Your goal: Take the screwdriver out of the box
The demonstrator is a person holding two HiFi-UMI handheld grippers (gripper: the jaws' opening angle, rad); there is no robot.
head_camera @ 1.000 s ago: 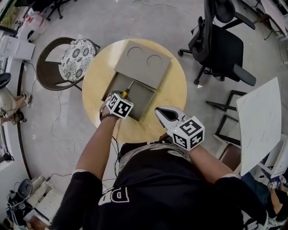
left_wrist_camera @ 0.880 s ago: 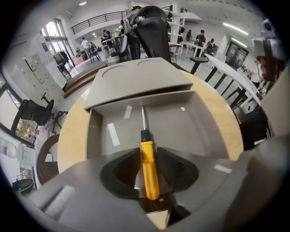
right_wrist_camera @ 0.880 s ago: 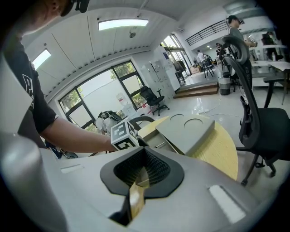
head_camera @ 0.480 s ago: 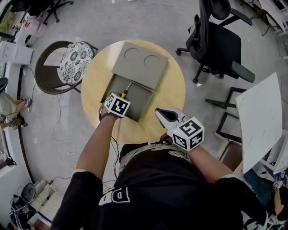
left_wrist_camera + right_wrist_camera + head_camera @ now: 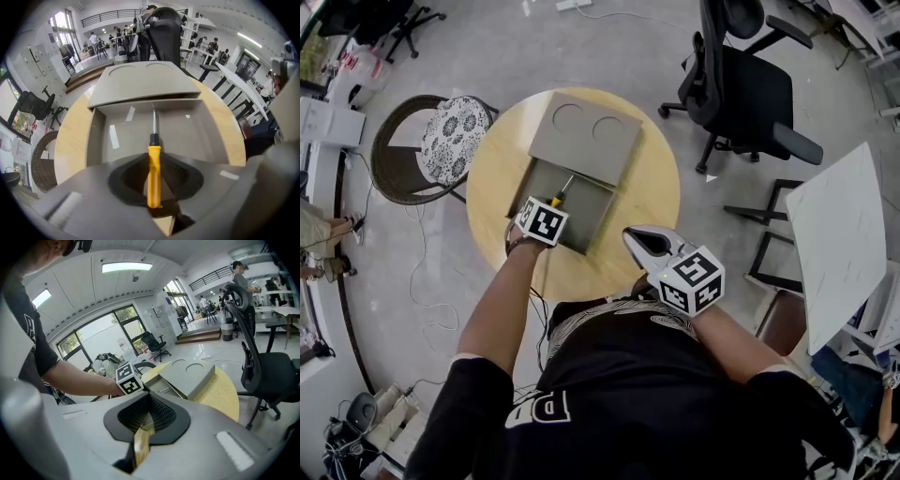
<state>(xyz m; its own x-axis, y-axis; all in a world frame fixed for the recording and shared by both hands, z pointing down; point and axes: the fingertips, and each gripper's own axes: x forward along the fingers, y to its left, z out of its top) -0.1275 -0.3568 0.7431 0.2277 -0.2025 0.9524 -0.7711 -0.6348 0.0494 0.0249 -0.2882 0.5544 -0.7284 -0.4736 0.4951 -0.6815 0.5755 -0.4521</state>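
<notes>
A yellow-handled screwdriver (image 5: pixel 562 193) lies in the open grey box (image 5: pixel 592 208) on the round wooden table (image 5: pixel 661 187), its shaft pointing at the box's lid (image 5: pixel 584 138), which rests on the box's far end. My left gripper (image 5: pixel 554 202) points steeply down into the box. In the left gripper view its jaws have just been closing on the handle (image 5: pixel 154 178), and the left gripper (image 5: pixel 154 154) has both pads against it. The right gripper (image 5: pixel 639 242) hovers near the table's front edge. In the right gripper view the right gripper (image 5: pixel 149 393) is shut and empty.
A wicker chair with a patterned cushion (image 5: pixel 442 141) stands left of the table. A black office chair (image 5: pixel 750 84) is at the back right. A white panel (image 5: pixel 839 244) and a black metal frame (image 5: pixel 759 234) stand to the right. Cables run across the floor.
Both grippers keep about the same places in the head view. The view itself has drifted a little, so the table sits slightly more to the left.
</notes>
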